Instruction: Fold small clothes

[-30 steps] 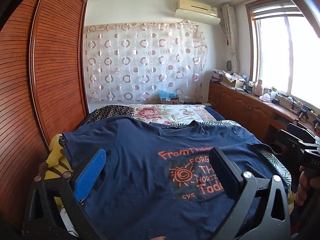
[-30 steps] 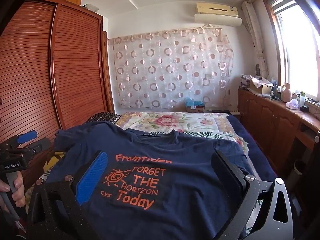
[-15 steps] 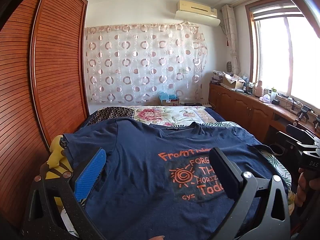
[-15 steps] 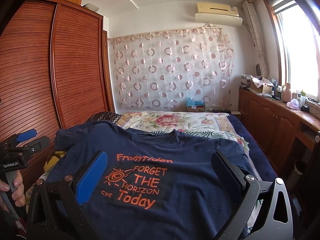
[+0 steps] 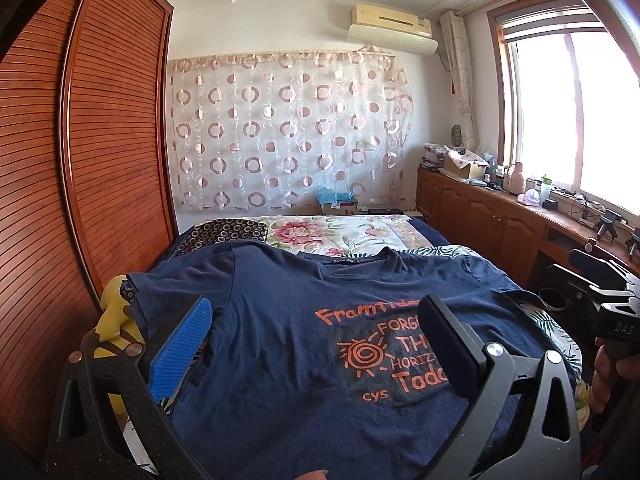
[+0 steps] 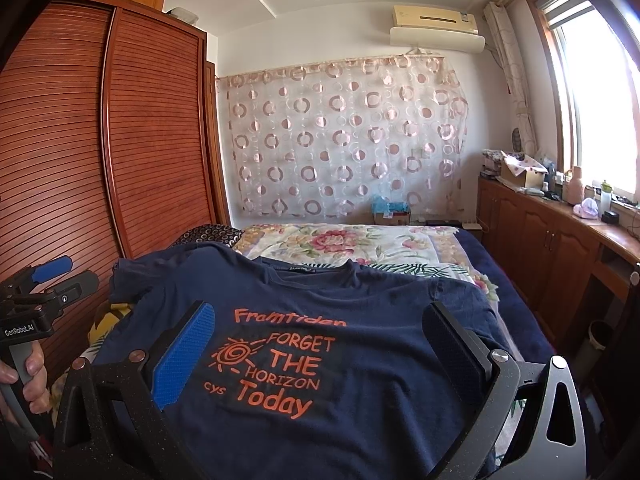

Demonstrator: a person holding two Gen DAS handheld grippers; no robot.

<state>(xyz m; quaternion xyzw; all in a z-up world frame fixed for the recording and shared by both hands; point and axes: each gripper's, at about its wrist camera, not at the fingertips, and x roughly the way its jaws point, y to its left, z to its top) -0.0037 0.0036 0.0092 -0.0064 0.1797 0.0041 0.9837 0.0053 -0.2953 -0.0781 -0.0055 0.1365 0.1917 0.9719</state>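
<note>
Currently navy T-shirt [image 6: 320,320] lies flat, print up, on bed [image 6: 452,248]. Left gripper [image 5: 316,348] and right gripper [image 6: 320,352] hover above, jaws wide apart, empty. Risk: pinching single layer, or left sleeve [image 5: 176,284] slipping off bed edge, skewing fold.

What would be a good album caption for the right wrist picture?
Open right gripper poised above a navy T-shirt spread flat, print up, on the bed.

Bright bedroom, slatted wooden wardrobe [image 6: 120,160] left of the fingers, circle-patterned curtain [image 6: 344,140] ahead — air conditioner [image 6: 436,26] above it, sunlit window [image 5: 568,112] and wooden cabinets [image 5: 480,212] to the right, floral bedspread [image 6: 344,244] ahead.
</note>
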